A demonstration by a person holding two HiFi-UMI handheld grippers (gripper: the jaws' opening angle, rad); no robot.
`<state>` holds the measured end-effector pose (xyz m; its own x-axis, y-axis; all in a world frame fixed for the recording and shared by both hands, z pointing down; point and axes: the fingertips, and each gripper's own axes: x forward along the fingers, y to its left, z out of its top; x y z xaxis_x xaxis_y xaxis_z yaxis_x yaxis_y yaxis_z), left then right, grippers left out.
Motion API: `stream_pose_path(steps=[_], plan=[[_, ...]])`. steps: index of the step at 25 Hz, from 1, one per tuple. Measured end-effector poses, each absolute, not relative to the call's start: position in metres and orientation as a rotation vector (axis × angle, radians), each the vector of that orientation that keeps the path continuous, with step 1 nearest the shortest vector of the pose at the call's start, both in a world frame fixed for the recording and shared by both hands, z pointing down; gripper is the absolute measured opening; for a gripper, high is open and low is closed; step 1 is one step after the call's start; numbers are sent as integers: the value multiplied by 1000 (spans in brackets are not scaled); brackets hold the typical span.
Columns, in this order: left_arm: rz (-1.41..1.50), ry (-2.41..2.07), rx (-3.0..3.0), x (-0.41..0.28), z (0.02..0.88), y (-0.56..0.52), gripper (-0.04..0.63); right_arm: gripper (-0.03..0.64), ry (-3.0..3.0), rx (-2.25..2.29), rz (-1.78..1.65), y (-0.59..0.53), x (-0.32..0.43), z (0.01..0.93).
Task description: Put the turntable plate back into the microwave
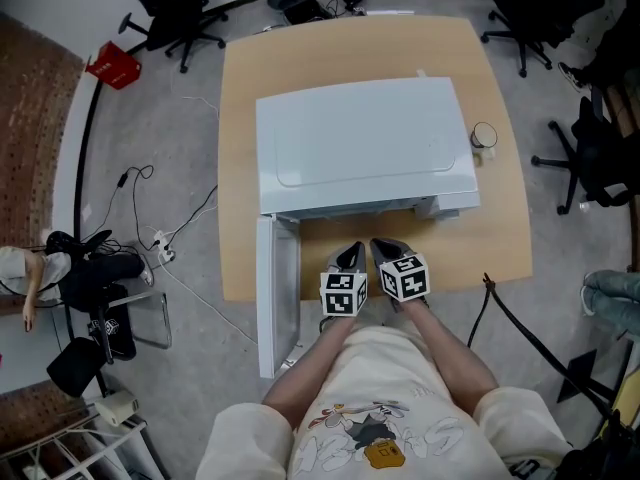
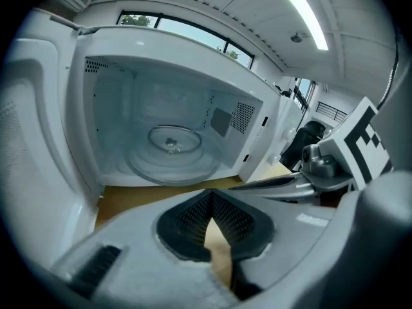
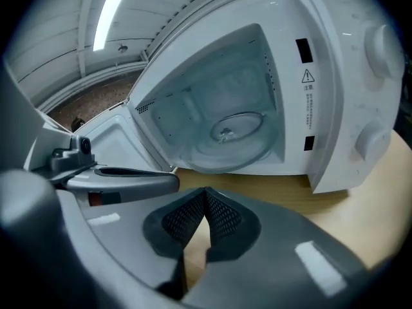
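The white microwave (image 1: 365, 143) stands on the wooden table with its door (image 1: 277, 293) swung open to the left. The round glass turntable plate (image 2: 172, 150) lies flat on the cavity floor, and it also shows in the right gripper view as the glass plate (image 3: 232, 137). My left gripper (image 1: 349, 255) and right gripper (image 1: 387, 251) hover side by side over the table just in front of the opening. The left gripper (image 2: 211, 195) is shut with nothing between its pads. The right gripper (image 3: 205, 193) is also shut and empty. Neither touches the plate.
A small round object (image 1: 484, 135) sits on the table (image 1: 500, 238) to the right of the microwave. Office chairs (image 1: 585, 158) stand to the right and at the back. Cables (image 1: 160, 238) and a red object (image 1: 112, 65) lie on the floor at left.
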<state>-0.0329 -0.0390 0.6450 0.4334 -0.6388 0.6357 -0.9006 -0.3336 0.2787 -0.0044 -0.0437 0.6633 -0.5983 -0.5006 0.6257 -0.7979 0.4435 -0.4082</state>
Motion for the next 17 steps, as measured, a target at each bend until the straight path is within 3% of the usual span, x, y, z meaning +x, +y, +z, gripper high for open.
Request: stream_pose_path(steps=[17], plan=[[607, -1266, 2032, -42, 654, -41, 0, 6, -2280, 1114, 981, -54, -4, 659]])
